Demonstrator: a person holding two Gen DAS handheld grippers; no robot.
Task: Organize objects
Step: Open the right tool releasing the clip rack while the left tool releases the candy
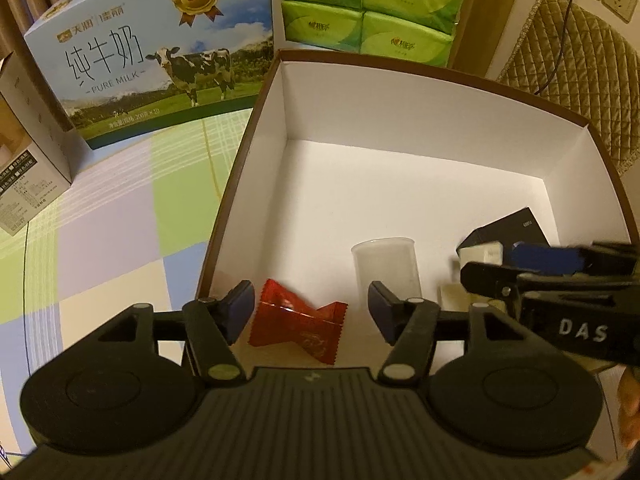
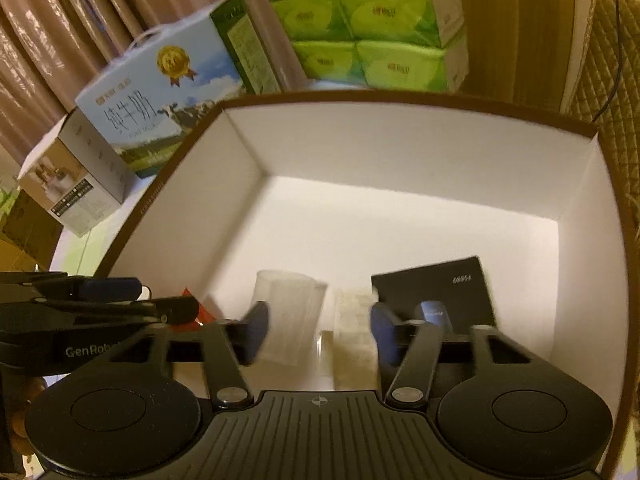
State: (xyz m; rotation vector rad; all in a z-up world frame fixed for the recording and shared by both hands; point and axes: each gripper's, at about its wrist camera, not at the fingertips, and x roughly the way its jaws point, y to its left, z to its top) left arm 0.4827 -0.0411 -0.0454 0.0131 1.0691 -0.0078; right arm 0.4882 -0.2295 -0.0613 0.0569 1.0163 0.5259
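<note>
box (image 1: 280,92) far half bare, candy (image 1: 298,326), cup (image 1: 386,268), black carton (image 1: 506,228) crowd near wall

The box (image 1: 420,168) at centre frame is white inside with a brown rim. In it lie a red candy wrapper (image 1: 298,322), a clear cup (image 1: 386,270), a black card (image 2: 434,286) with small pale print, and a pale, perhaps cream, blurred packet (image 2: 354,332). At upper left, the milk carton (image 1: 148,48) shows blue sky, green pasture, a black-and-white cow and a gold medal reading 3.6. The tissue packs (image 1: 372,4) at top are green. The tablecloth (image 1: 120,216) is checked green, lilac, cream and blue.
</note>
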